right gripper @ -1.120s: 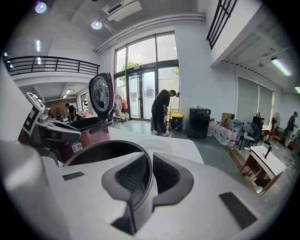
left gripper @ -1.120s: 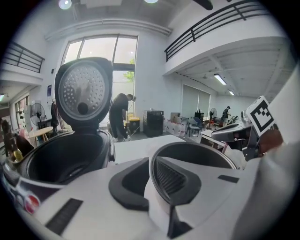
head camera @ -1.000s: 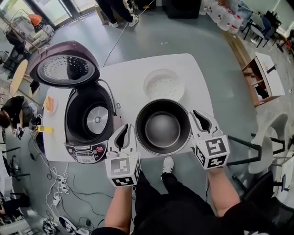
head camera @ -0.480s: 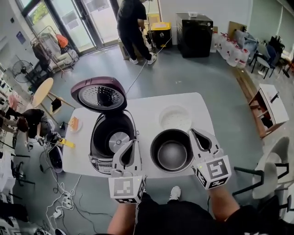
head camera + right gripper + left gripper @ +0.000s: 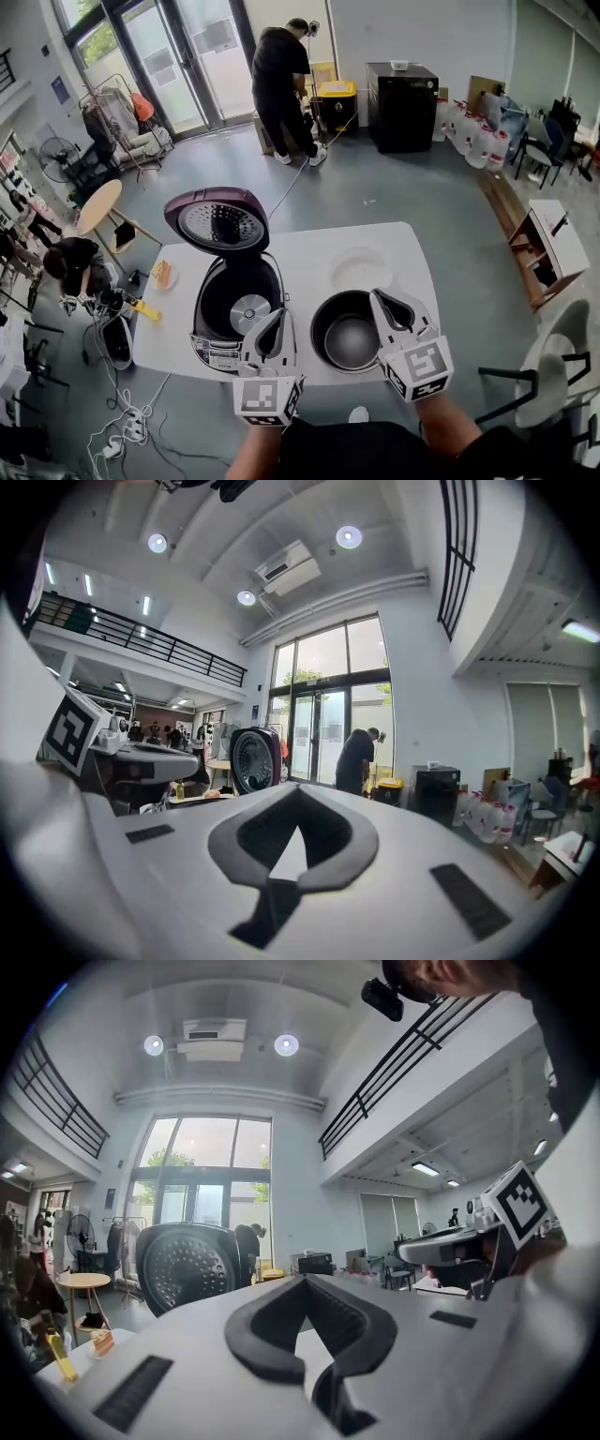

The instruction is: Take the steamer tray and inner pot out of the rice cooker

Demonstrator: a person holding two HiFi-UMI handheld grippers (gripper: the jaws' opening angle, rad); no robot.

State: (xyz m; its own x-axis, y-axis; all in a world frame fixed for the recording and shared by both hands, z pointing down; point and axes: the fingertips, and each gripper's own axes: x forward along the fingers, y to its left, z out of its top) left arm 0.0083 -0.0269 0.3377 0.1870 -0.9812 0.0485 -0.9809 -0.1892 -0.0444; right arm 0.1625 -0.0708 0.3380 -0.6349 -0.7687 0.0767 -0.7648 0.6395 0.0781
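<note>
The purple rice cooker (image 5: pixel 230 314) stands at the white table's (image 5: pixel 300 248) left with its lid (image 5: pixel 223 222) up and its well bare. To its right, on the table, sits the dark inner pot (image 5: pixel 349 335). Behind the pot lies the white steamer tray (image 5: pixel 361 268). My left gripper (image 5: pixel 278 316) hangs shut and holds nothing, in front of the gap between cooker and pot. By the pot's right rim my right gripper (image 5: pixel 381 297) is also shut, with nothing in it. Both point level, so the left gripper (image 5: pixel 305 1283) faces the raised lid (image 5: pixel 183 1265), and the right gripper (image 5: pixel 298 794) faces the room.
A person (image 5: pixel 281 84) stands by the glass doors at the back, near a black cabinet (image 5: pixel 401 94). A yellow item (image 5: pixel 161 274) lies on the table's left end. A round wooden table (image 5: pixel 98 206) and seated people are at the left, cables (image 5: pixel 122 427) on the floor.
Both grippers have risen from beside the pot and their jaws have shut with nothing in them. The head view has tilted up and shows more of the room.
</note>
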